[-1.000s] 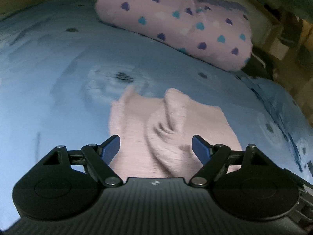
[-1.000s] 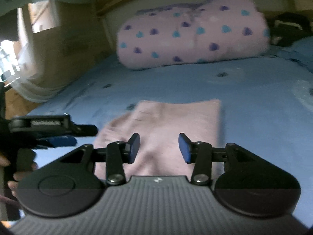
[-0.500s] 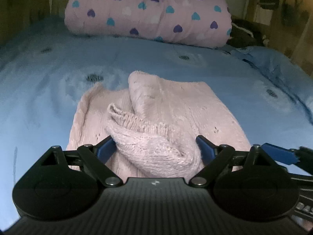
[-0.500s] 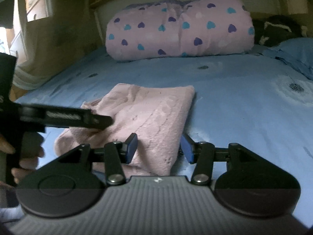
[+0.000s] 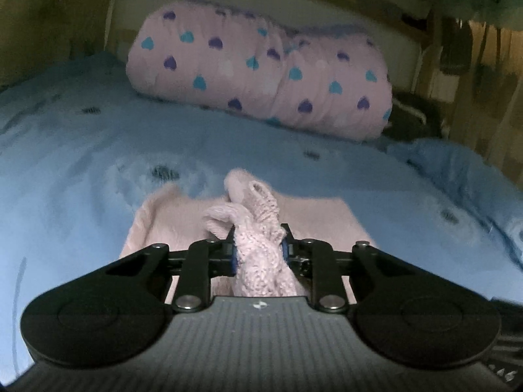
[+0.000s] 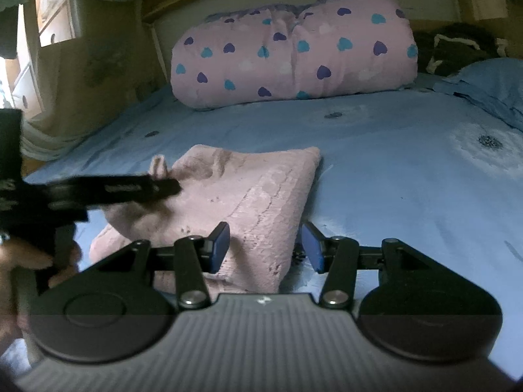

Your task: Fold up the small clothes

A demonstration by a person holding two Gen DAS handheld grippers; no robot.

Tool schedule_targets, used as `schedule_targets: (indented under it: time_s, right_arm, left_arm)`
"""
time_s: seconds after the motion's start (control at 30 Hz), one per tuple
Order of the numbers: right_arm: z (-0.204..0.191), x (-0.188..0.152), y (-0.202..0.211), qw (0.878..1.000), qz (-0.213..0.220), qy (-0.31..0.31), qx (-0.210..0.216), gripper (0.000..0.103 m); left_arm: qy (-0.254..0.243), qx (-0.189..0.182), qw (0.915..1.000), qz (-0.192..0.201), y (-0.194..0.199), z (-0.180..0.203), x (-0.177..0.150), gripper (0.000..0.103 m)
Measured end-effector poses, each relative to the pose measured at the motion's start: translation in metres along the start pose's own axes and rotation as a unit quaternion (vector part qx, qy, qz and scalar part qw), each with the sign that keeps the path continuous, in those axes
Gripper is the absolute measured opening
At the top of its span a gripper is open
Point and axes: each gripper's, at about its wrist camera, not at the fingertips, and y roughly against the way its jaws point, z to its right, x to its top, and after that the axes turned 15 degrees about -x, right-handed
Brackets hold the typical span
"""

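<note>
Pink knitted garment [image 5: 183,228] lies on the blue bedsheet [image 5: 81,150], at about 6 o'clock from the heart-print bedding roll [image 5: 261,68] by the headboard. What has changed: the left tool [image 5: 258,250], whose blades stood wide on either side of a raised knit fold half a second ago, has just been closing, and its pads now pinch that bunched fold [image 5: 258,254], the loose end poking up past the tips toward 12 o'clock. In the right wrist view the left tool [image 6: 163,187] reaches in from 9 o'clock over the garment's near-left part, a hand [image 6: 36,261] behind it. The right tool [image 6: 264,245] stays spread, a little nearer than before, its blades either side of the garment's near right corner [image 6: 261,251] without pressing on it. By my reading the left grip is made, so the fold can start once the right side also pinches; lifting now with one side only would likely drag the knit askew.
</note>
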Motion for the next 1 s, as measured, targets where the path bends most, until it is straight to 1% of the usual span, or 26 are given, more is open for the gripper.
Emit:
schedule_targets:
  time_s: [0.07,0.13,0.2,0.27,0.3,0.37,0.43,0.5,0.53,0.57,0.6,0.67,0.73,0.8,0.9,1.0]
  right_arm:
    - [0.001,0.0,-0.001,1.0,-0.001,0.0,0.001,0.052]
    - [0.0,0.001,0.0,1.0,0.0,0.001,0.002,0.052]
    - [-0.001,0.001,-0.001,1.0,-0.002,0.009,0.006,0.052]
    - [-0.002,0.0,-0.001,1.0,-0.004,0.016,0.01,0.052]
    - [-0.003,0.0,-0.001,1.0,-0.006,0.017,0.011,0.052]
    - [-0.004,0.0,-0.002,1.0,-0.012,0.02,0.014,0.052]
    - [-0.006,0.0,-0.004,0.999,-0.016,0.025,0.014,0.052]
    - [-0.008,-0.001,-0.006,0.999,-0.02,0.029,0.014,0.052]
    - [-0.008,-0.002,-0.007,0.999,-0.023,0.029,0.014,0.052]
    - [-0.009,-0.002,-0.007,0.999,-0.025,0.03,0.014,0.052]
    - [-0.009,-0.002,-0.008,0.999,-0.026,0.031,0.014,0.052]
    - [-0.01,-0.001,-0.008,0.999,-0.025,0.033,0.013,0.052]
    - [-0.01,-0.001,-0.009,0.999,-0.026,0.031,0.013,0.052]
    - [-0.009,0.0,-0.011,0.999,-0.028,0.028,0.014,0.052]
    - [-0.009,0.001,-0.012,0.999,-0.029,0.027,0.014,0.052]
    - [-0.008,0.002,-0.011,0.999,-0.024,0.03,0.011,0.052]
  left_arm:
    - [-0.002,0.008,0.9998,0.021,0.012,-0.002,0.006,0.026]
    - [-0.002,0.031,0.9989,0.034,0.022,-0.008,0.008,0.026]
    - [0.008,0.057,0.9979,0.031,0.029,-0.021,0.008,0.025]
    - [0.036,0.075,0.9964,0.018,0.033,-0.04,0.005,0.026]
    - [0.049,0.077,0.9958,0.008,0.034,-0.048,0.003,0.026]
    - [0.066,0.068,0.9953,-0.018,0.033,-0.06,0.0,0.029]
    - [0.065,0.063,0.9955,-0.027,0.033,-0.062,-0.001,0.031]
    - [0.05,0.059,0.9967,-0.026,0.034,-0.059,0.0,0.041]
    - [0.045,0.055,0.9972,-0.022,0.036,-0.058,0.001,0.049]
    - [0.043,0.045,0.998,-0.014,0.038,-0.057,0.002,0.053]
    - [0.04,0.035,0.9986,-0.005,0.04,-0.056,0.004,0.056]
    - [0.033,0.029,0.999,0.01,0.043,-0.054,0.008,0.067]
    - [0.027,0.03,0.9989,0.023,0.039,-0.053,0.015,0.071]
    - [0.026,0.033,0.9989,0.02,0.028,-0.054,0.023,0.073]
    - [0.045,0.048,0.9978,-0.001,0.002,-0.059,0.031,0.073]
    - [0.054,0.06,0.9961,-0.035,-0.028,-0.063,0.033,0.074]
